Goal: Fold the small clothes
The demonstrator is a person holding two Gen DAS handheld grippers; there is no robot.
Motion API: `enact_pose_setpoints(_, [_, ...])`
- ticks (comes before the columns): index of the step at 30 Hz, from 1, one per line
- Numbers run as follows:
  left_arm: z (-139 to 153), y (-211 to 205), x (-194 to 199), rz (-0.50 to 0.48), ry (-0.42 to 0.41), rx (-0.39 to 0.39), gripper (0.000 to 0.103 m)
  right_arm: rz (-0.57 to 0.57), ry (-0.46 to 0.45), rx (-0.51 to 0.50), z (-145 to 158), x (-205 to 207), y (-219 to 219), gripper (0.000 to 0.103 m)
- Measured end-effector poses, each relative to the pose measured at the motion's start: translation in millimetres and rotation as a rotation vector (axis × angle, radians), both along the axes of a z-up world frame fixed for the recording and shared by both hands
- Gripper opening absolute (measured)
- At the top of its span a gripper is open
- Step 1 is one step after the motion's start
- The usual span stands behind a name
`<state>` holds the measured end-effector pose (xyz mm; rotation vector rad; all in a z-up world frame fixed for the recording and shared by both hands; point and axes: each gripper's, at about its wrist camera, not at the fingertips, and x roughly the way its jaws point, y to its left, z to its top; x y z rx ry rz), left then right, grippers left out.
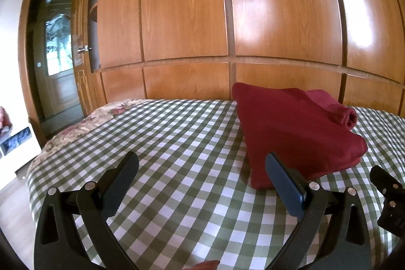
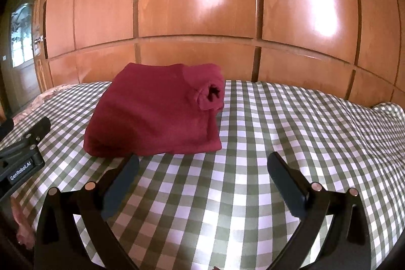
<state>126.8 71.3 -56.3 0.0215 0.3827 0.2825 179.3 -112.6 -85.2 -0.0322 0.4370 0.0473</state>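
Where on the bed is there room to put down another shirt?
The checked cover is bare to the right of the folded red garment, out to the rumpled edge, and in front of it between the open right gripper fingers. Left of the garment is bare too, toward the flowery corner. The near-left side is crowded by the open left gripper.

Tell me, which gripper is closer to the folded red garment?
Left. The left gripper has one finger right against the red garment; the right gripper sits open just short of it.

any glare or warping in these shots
Left wrist view: window glare on the wardrobe doors, whose straight panels bow from fisheye. Right wrist view: two glare patches there, a bright patch on the checked cloth; the red garment stays sharp.
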Motion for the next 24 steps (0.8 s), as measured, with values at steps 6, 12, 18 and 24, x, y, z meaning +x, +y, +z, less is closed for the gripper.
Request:
enact_pose_setpoints(6, [-0.4,-2.4,-1.0,-0.013,-0.001,0.006,0.099,-0.009,0.013,0.015,-1.8,3.0,-3.4,0.101])
enact_pose_setpoints(12, [-0.9,-4.4,-1.0,-0.016,0.001,0.01,0.099,-0.008,0.011,0.013,-1.9,2.7,-3.5,0.101])
enact_pose_setpoints(18, [-1.9,-4.8,-0.5,-0.022,0.004,0.009,0.099,-0.009,0.012,0.012,-2.2,3.3,-3.3,0.101])
enact_pose_setpoints(24, [-2.2,-6.3,-0.4,-0.024,0.001,0.013,0.099,-0.01,0.011,0.013,-2.2,3.1,-3.1,0.101])
